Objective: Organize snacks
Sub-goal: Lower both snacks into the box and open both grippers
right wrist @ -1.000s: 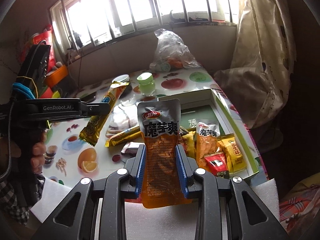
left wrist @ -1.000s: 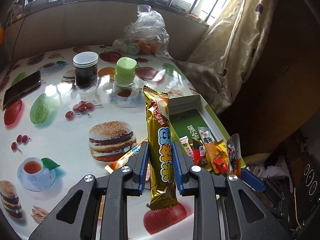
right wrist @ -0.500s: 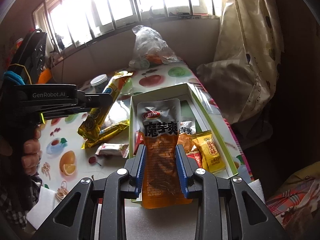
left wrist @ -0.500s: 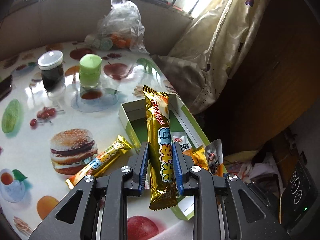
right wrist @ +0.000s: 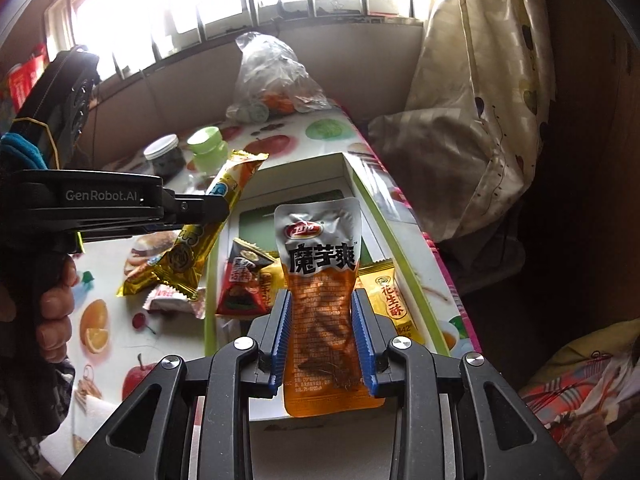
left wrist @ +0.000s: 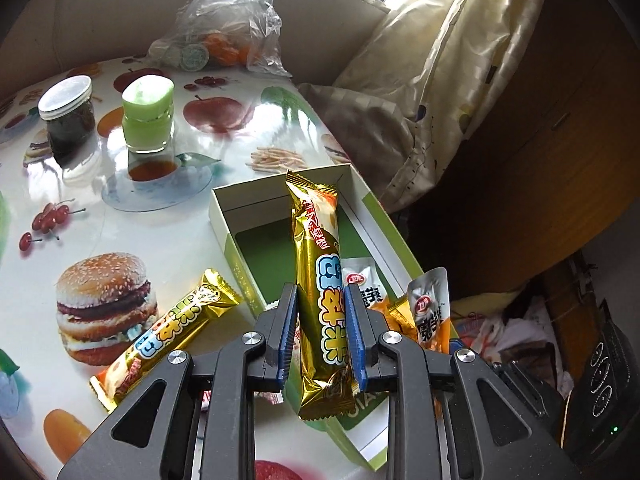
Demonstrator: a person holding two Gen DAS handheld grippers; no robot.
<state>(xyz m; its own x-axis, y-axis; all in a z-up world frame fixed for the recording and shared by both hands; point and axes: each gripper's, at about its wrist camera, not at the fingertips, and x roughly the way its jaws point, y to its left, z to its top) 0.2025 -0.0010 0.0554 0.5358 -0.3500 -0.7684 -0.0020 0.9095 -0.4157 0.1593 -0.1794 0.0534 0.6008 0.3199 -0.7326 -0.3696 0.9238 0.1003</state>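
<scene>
My left gripper is shut on a long gold snack bar, held upright over the near end of the green-and-white box. The right wrist view shows the same left gripper and gold snack bar at the box's left rim. My right gripper is shut on a silver-and-orange snack pouch, raised above the box. Several small snack packets lie inside the box. A second gold bar rests on the table beside it.
A dark jar, a green-lidded jar and a clear plastic bag stand at the table's far side. A pink-white wrapped sweet lies left of the box. A curtain hangs right of the table. A hand grips the left handle.
Both grippers have come closer to the box with their snacks. The gold bar moved right, from above the table to over the box. The pouch now hangs lower over the packets.
</scene>
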